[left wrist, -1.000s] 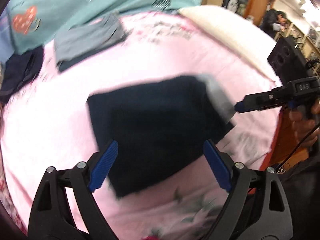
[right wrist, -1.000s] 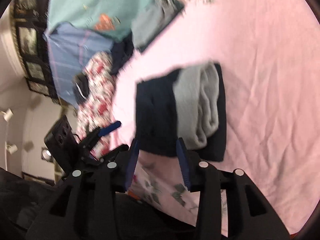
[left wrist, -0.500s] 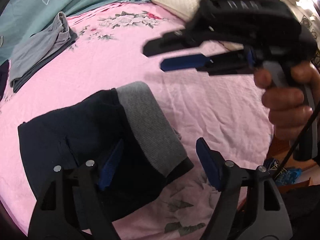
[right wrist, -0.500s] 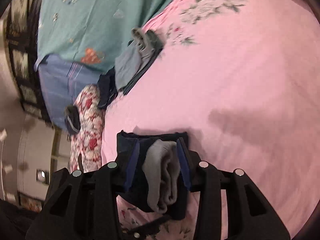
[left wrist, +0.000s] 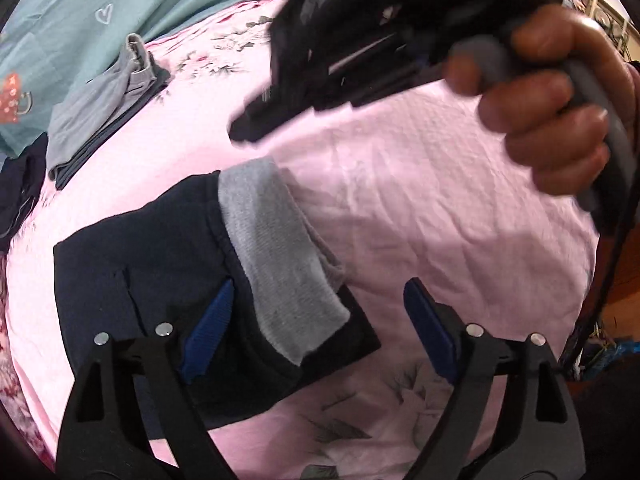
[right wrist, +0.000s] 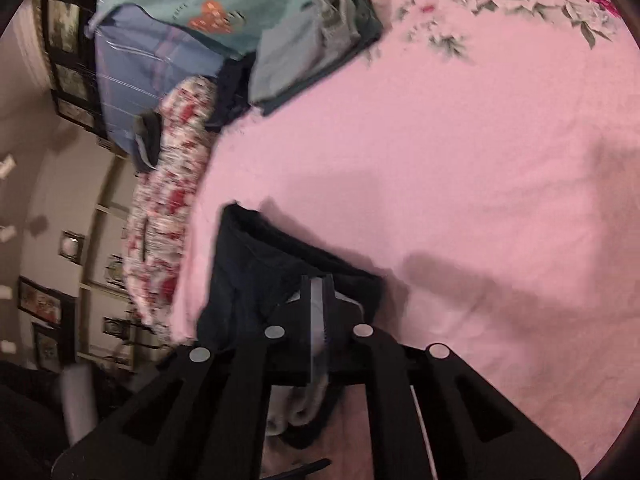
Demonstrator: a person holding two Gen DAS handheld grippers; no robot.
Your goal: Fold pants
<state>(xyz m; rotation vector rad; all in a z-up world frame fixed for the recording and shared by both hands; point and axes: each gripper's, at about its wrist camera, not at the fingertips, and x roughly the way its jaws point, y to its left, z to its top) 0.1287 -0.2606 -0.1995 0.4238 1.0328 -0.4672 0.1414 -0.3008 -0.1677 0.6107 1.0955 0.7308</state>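
Note:
The folded dark navy pants (left wrist: 132, 264) with a grey waistband (left wrist: 276, 260) lie on the pink bed sheet (left wrist: 420, 220). My left gripper (left wrist: 316, 332) is open just above the pants' near right corner, its left finger over the navy cloth. My right gripper (left wrist: 256, 124) hovers blurred above the sheet beyond the pants, held in a hand. In the right wrist view the right gripper (right wrist: 319, 312) has its jaws nearly together with nothing between them; the pants (right wrist: 256, 264) lie below.
A folded grey garment (left wrist: 100, 116) on a darker one and a dark navy garment (left wrist: 20, 188) lie at the far left of the bed. A teal blanket (left wrist: 120, 4) covers the far side. A floral quilt (right wrist: 168, 184) edges the bed.
The right gripper swung closer across the left view and its jaws closed to nearly together. The left gripper stayed open over the pants' corner, moving slightly closer.

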